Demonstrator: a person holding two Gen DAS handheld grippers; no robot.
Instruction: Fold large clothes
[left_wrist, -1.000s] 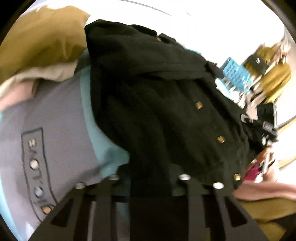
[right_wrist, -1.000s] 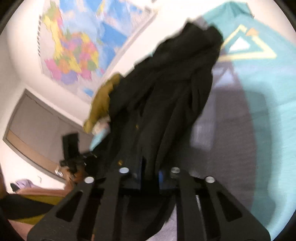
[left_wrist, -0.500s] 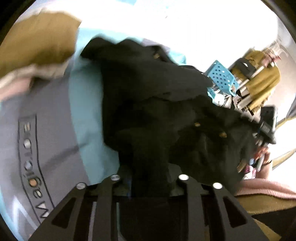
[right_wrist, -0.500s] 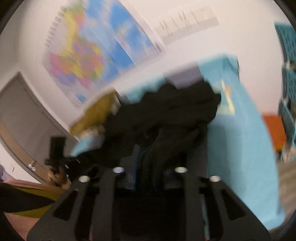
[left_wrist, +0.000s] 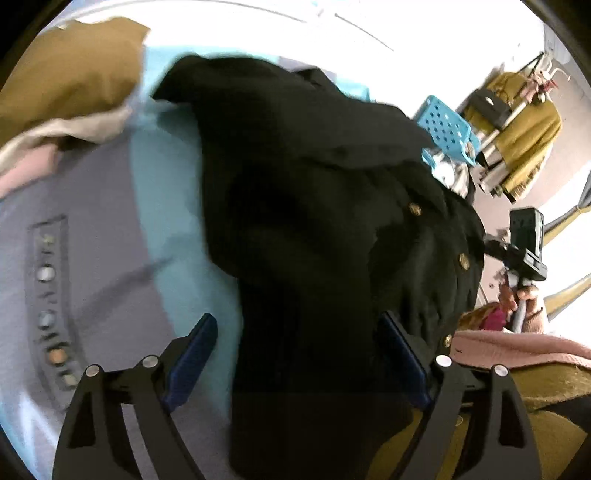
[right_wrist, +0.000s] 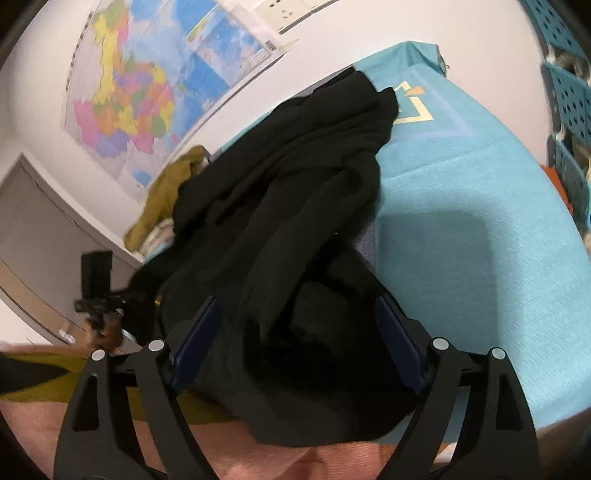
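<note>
A black jacket with brass buttons (left_wrist: 314, 206) lies bunched on a teal and grey cloth-covered table (left_wrist: 166, 206). My left gripper (left_wrist: 299, 347) is open, its blue-padded fingers (left_wrist: 195, 350) wide apart on either side of the jacket's near edge. In the right wrist view the same jacket (right_wrist: 295, 206) lies in folds across the teal surface (right_wrist: 461, 221). My right gripper (right_wrist: 299, 332) is open too, jaws wide, with black fabric lying between them.
A mustard garment (left_wrist: 66, 74) and pale clothes lie at the table's far left. A blue perforated basket (left_wrist: 448, 129) and a rack with a mustard garment (left_wrist: 524, 133) stand to the right. A wall map (right_wrist: 147, 85) hangs behind. Blue crates (right_wrist: 569, 96) stand at right.
Both grippers were shut on the black jacket and have opened wide, letting it go. The jacket has dropped into a bunched heap on the table.
</note>
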